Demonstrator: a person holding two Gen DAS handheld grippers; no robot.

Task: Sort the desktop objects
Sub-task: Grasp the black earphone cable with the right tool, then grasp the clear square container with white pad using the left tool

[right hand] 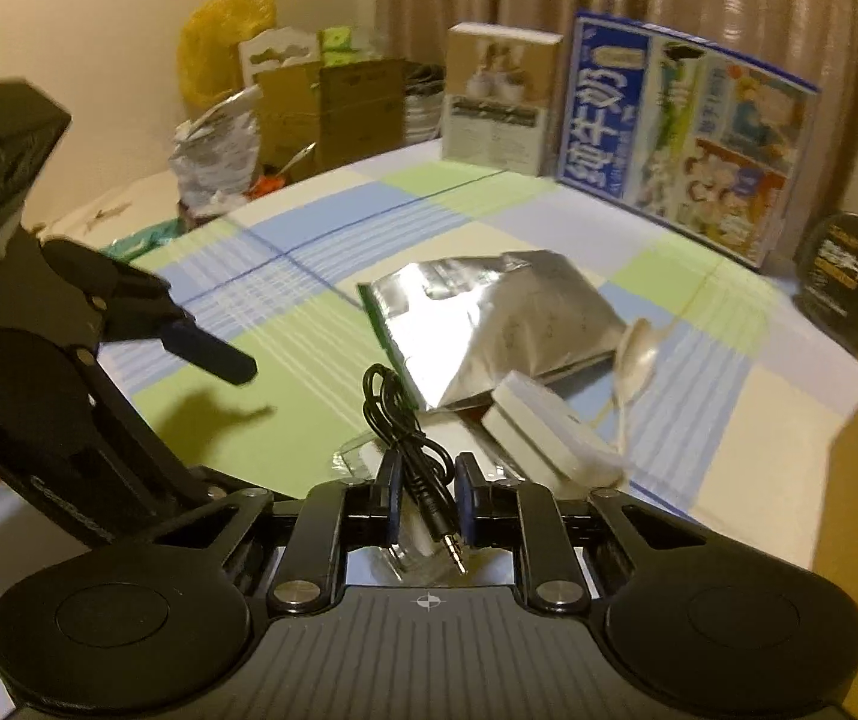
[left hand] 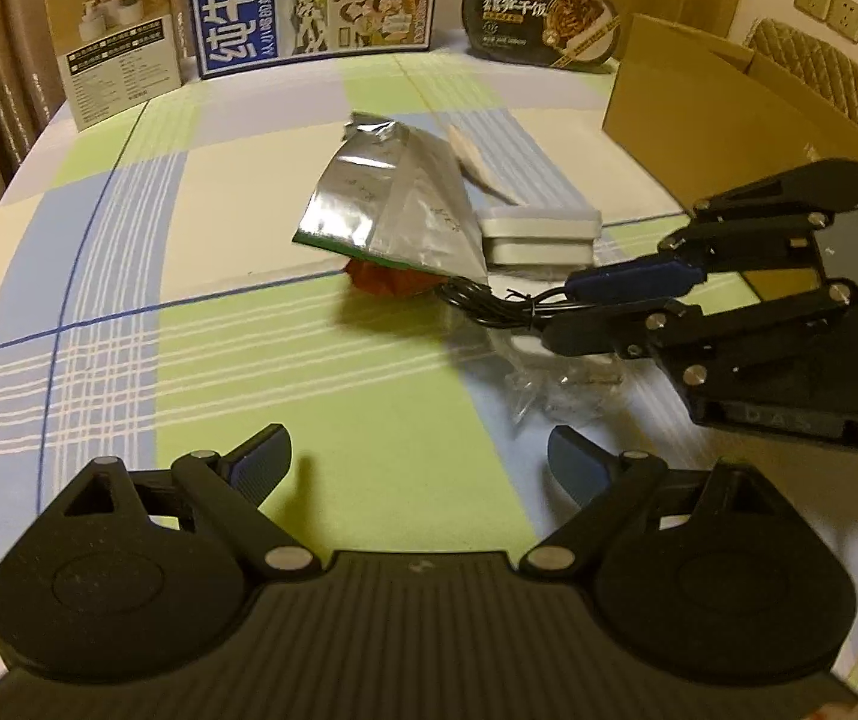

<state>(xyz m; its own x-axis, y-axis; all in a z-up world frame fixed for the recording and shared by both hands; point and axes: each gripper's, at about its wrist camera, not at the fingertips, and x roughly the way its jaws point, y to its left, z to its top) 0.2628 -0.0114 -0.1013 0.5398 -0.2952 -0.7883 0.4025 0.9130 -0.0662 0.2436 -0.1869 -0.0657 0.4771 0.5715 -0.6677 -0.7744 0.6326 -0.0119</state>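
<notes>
A coiled black audio cable (right hand: 405, 420) with a metal plug lies over a clear plastic bag (left hand: 555, 384). My right gripper (right hand: 429, 486) is shut on the cable, whose loop sticks out ahead of the fingers; the left wrist view shows it (left hand: 549, 315) coming in from the right. A crumpled silver foil bag (left hand: 393, 204) lies mid-table over something red (left hand: 387, 282). Beside it are a flat white box (left hand: 540, 234) and a pale spoon (left hand: 477, 162). My left gripper (left hand: 420, 450) hangs open above the checked tablecloth, nothing between its fingers, near the plastic bag.
An open cardboard box (left hand: 729, 108) stands at the right. Along the far edge stand a beige product box (left hand: 114, 36), a blue milk carton case (left hand: 309, 0) and a black instant-rice bowl (left hand: 543, 18). Bags and cartons (right hand: 285, 108) are piled beyond the table.
</notes>
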